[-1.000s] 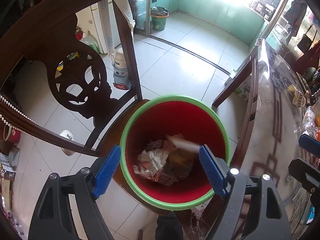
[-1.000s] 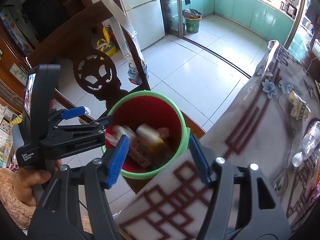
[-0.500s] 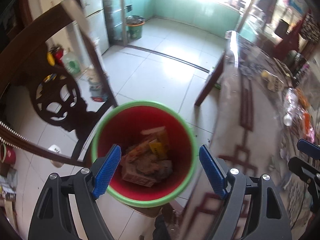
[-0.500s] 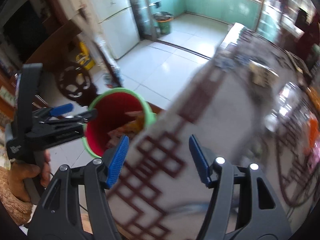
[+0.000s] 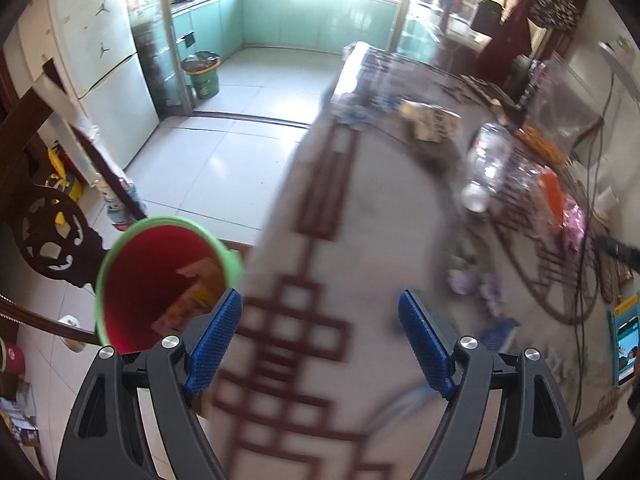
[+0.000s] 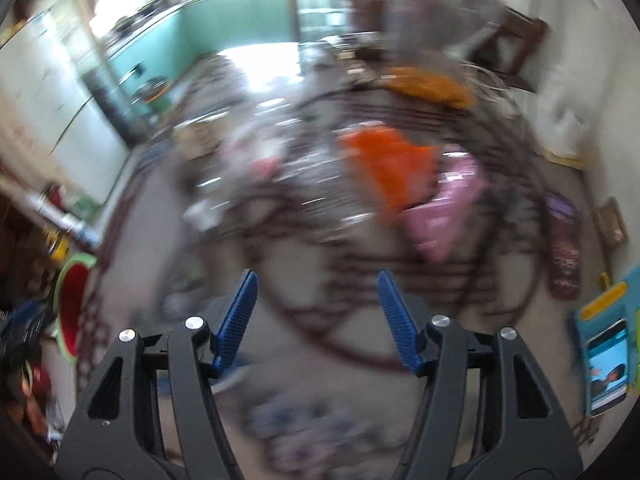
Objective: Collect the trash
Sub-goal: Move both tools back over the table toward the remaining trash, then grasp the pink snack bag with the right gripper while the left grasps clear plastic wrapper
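Red bin [image 5: 132, 280] upright, mouth upward.

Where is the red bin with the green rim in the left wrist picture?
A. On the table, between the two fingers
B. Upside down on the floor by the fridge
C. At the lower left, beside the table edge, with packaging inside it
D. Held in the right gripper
C: the red bin stands at the lower left beside the edge of the table, upright, with packaging visible inside it.
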